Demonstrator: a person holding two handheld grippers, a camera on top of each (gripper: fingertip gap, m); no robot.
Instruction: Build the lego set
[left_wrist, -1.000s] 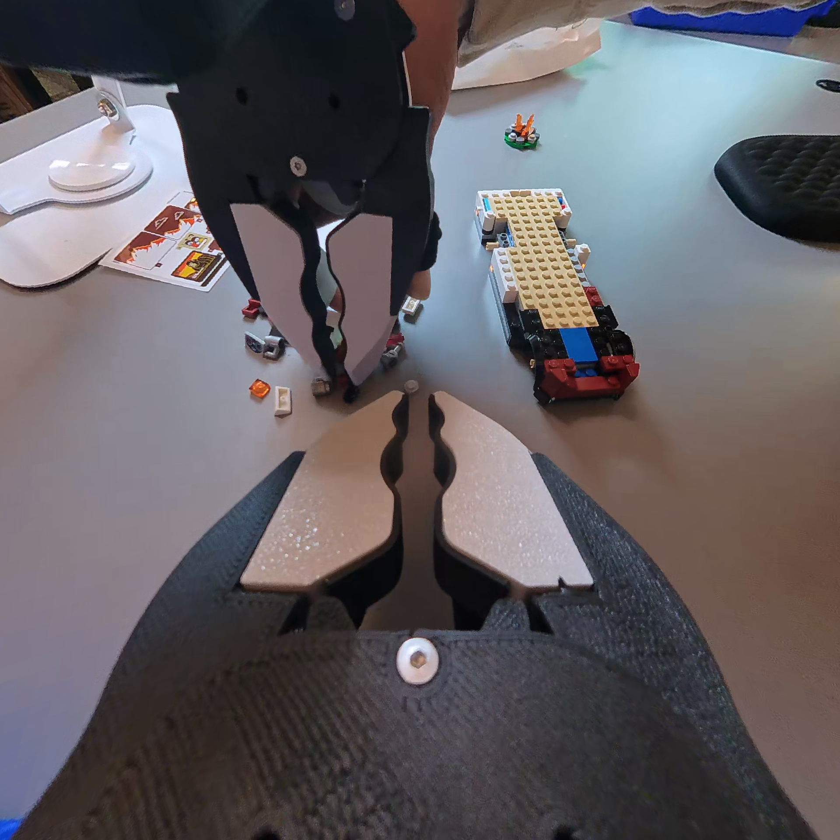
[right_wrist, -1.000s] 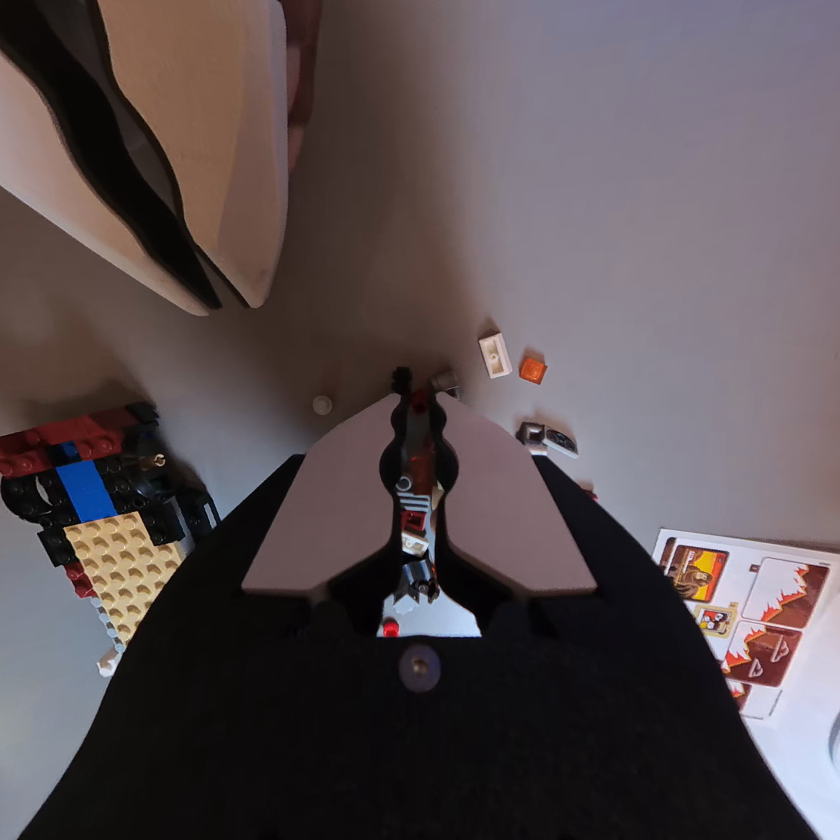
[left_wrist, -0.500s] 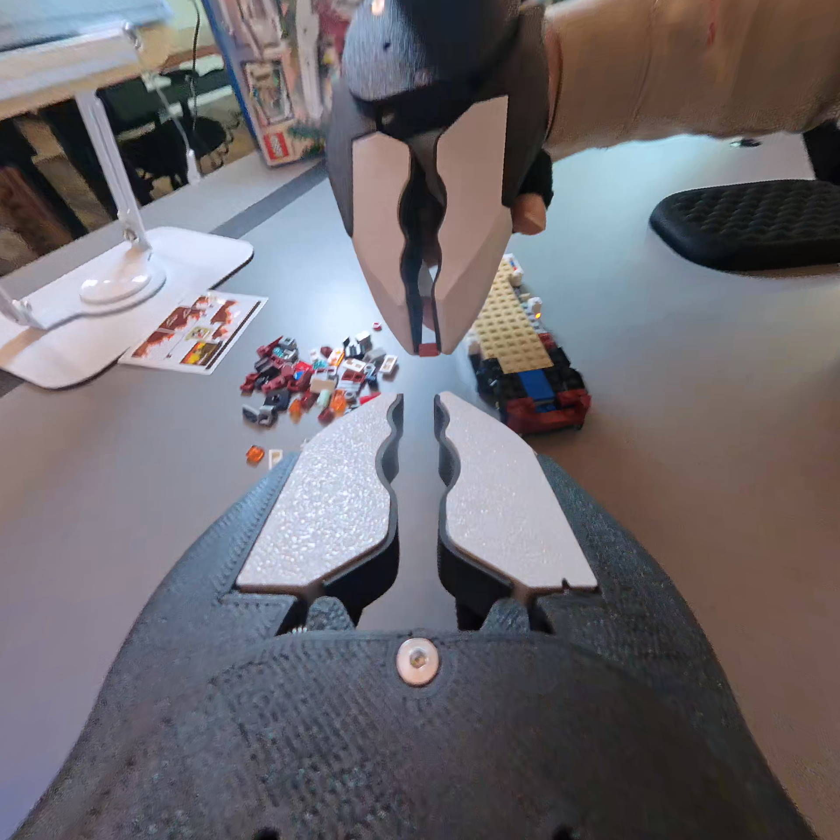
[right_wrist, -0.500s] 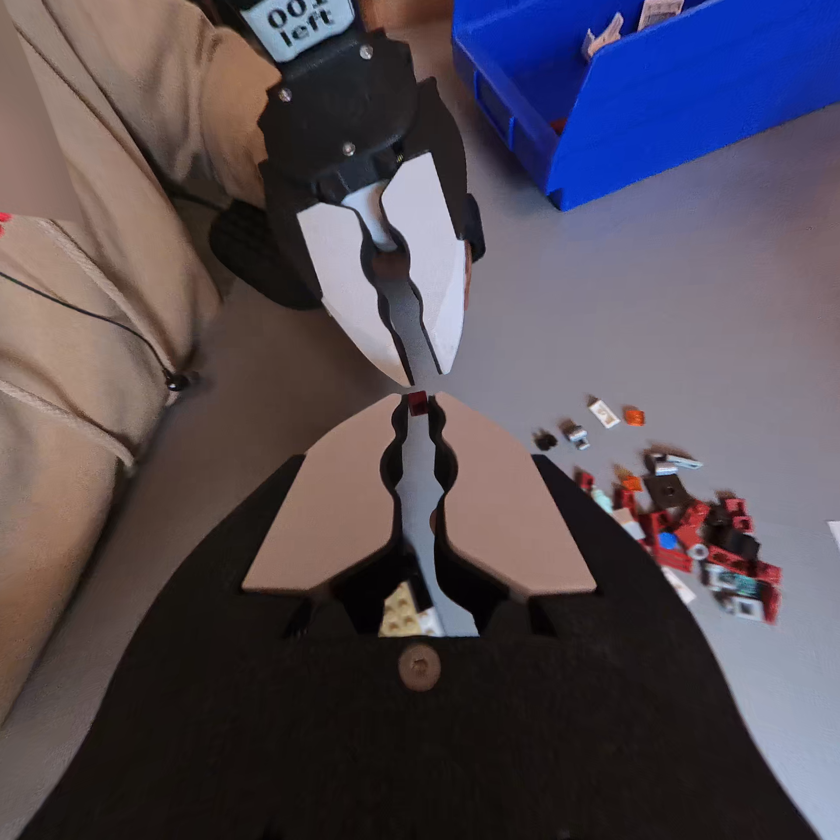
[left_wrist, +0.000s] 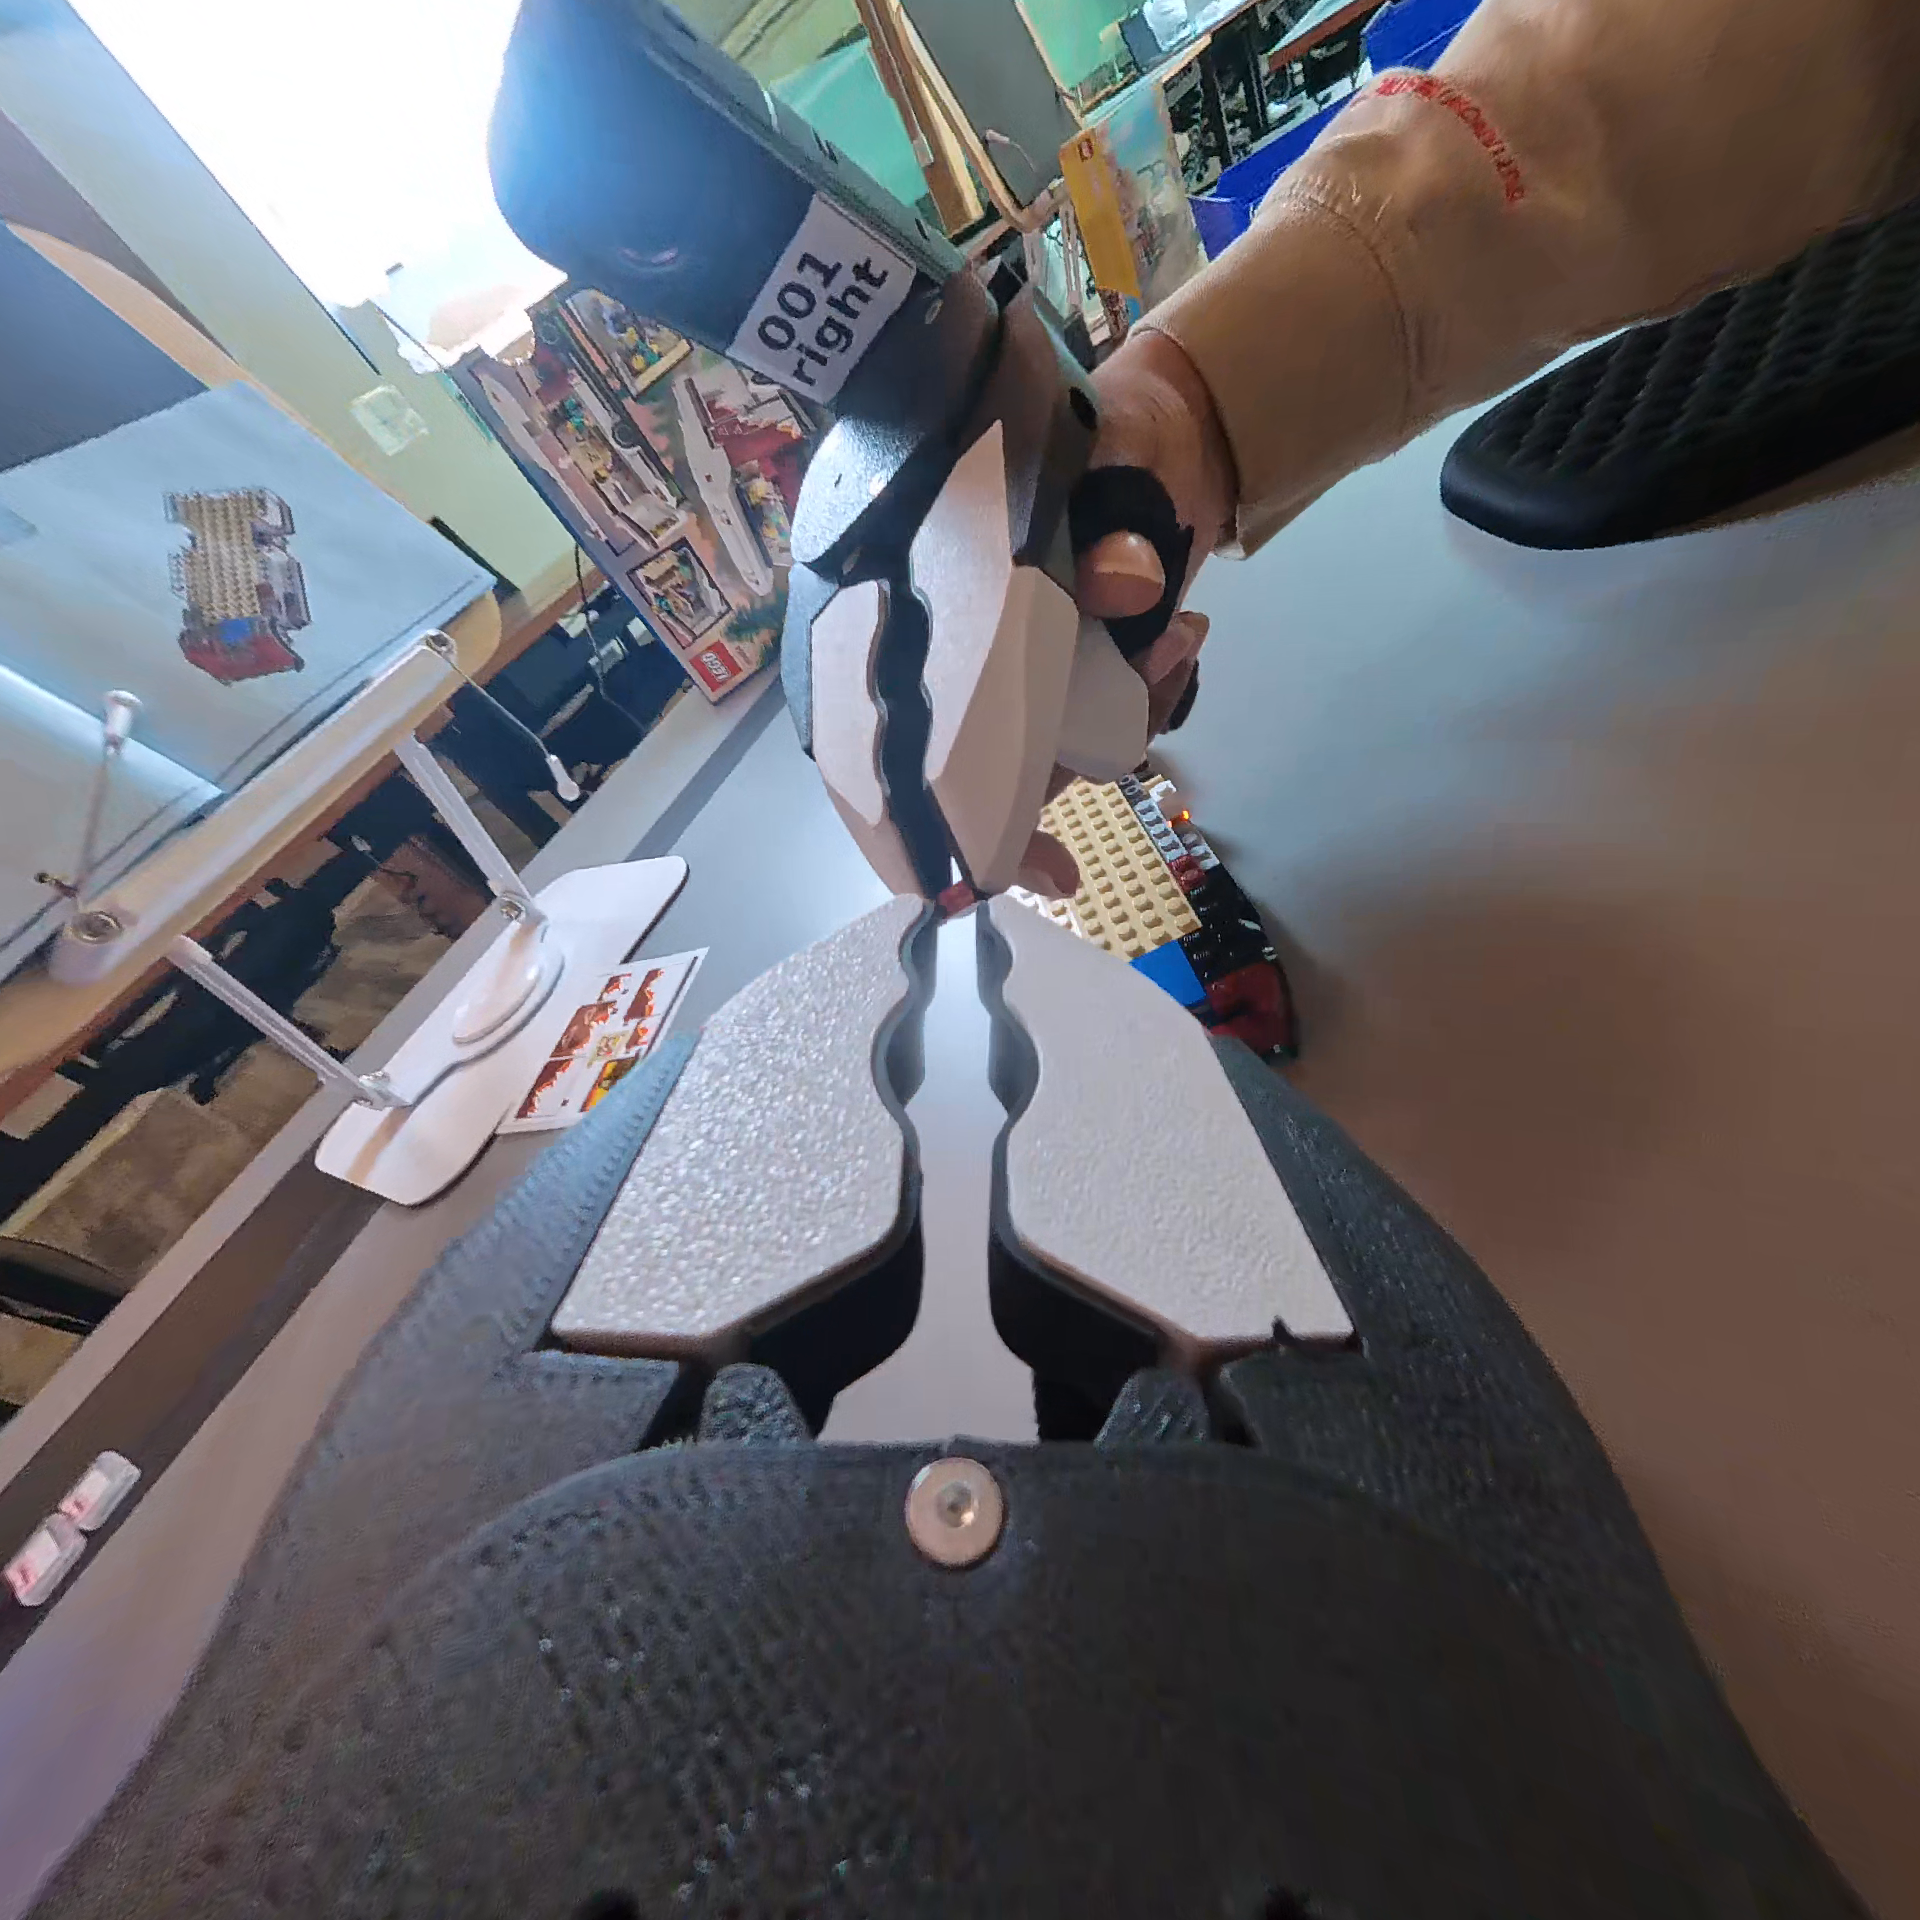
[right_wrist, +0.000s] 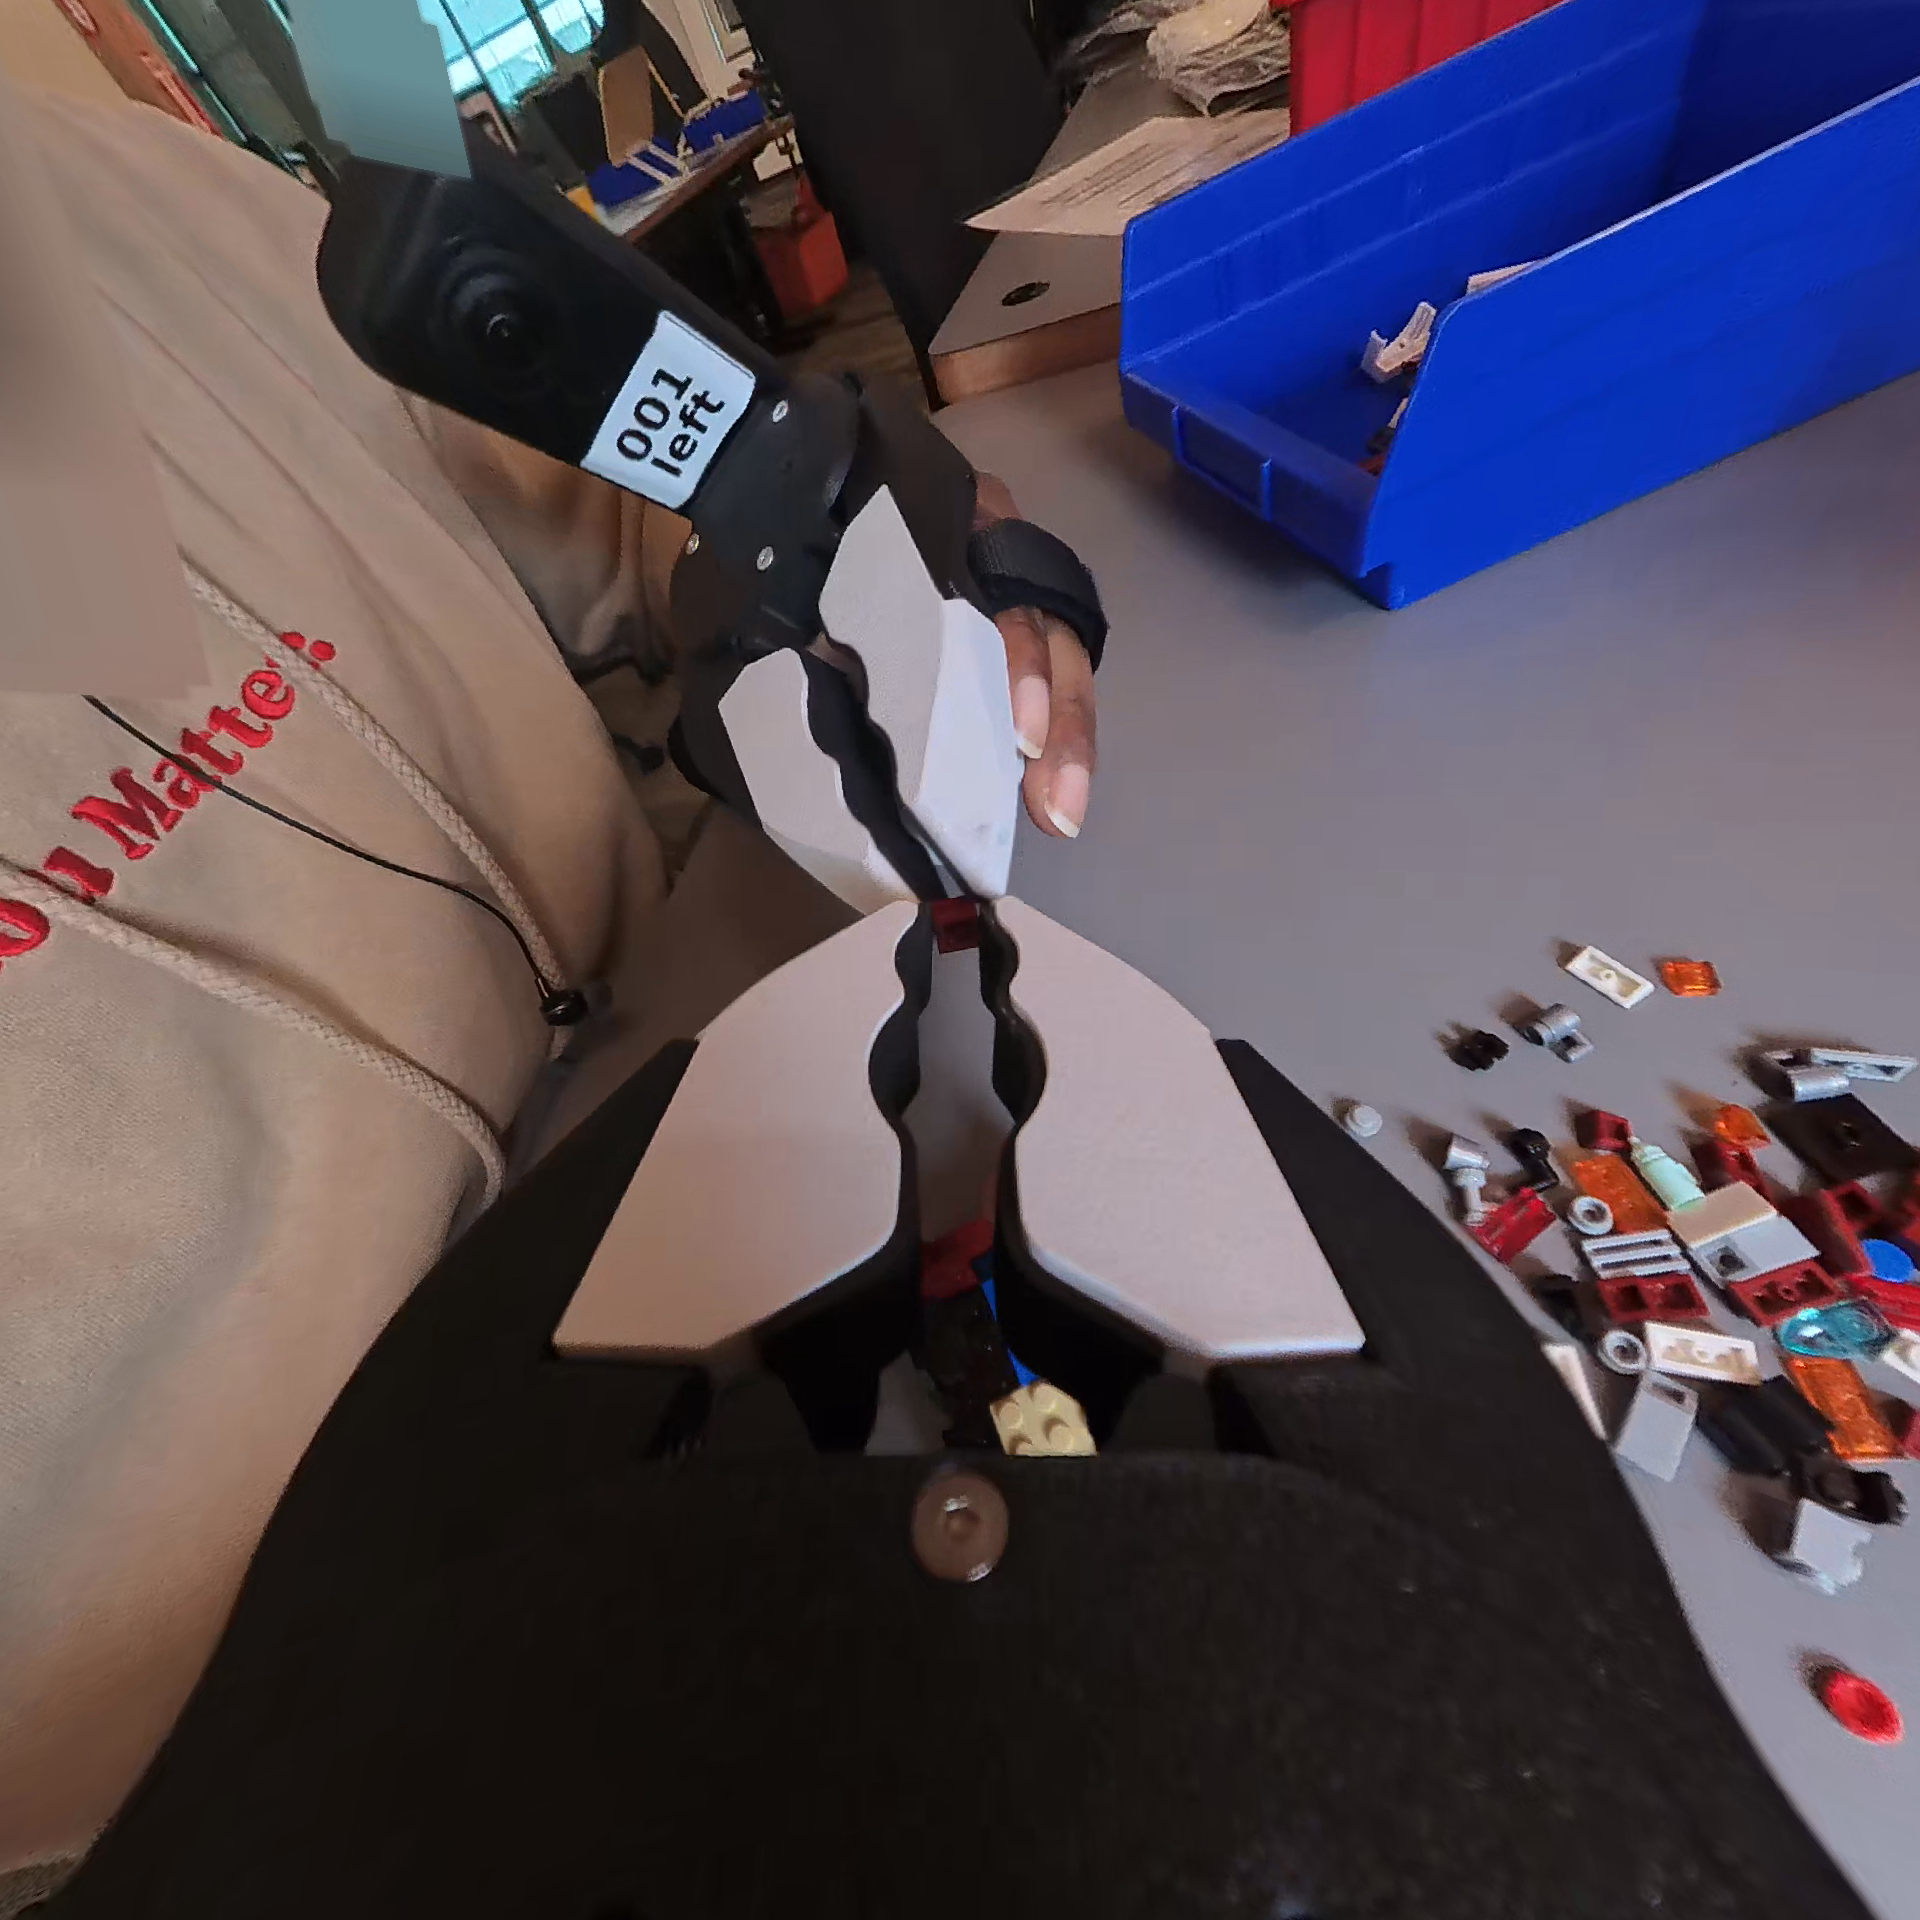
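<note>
Both grippers are lifted above the grey table (right_wrist: 1455, 779) and meet tip to tip. My right gripper (right_wrist: 956, 914) is shut on a small dark red brick (right_wrist: 956, 927) at its fingertips. My left gripper (left_wrist: 956, 906) comes at the same brick (left_wrist: 957, 900) from the opposite side, and its two tips close on the brick's other end. In the right wrist view the left gripper (right_wrist: 951, 891) angles down from the upper left, with a hand behind it. In the left wrist view the right gripper (left_wrist: 951, 878) angles down from above.
A brick model with a tan studded plate (left_wrist: 1122, 883) lies on the table beyond the tips. A pile of loose small bricks (right_wrist: 1714, 1226) lies at right, with a blue bin (right_wrist: 1558, 312) behind. A sticker sheet (left_wrist: 603, 1029), a white stand base (left_wrist: 499, 997) and a black pad (left_wrist: 1714, 416) lie nearby. Left and right tips are no more than a few centimetres apart.
Both grippers rose from the table and tilted up. The right one carried the dark red brick up. The left jaws widened, moved onto the brick and closed on it.
</note>
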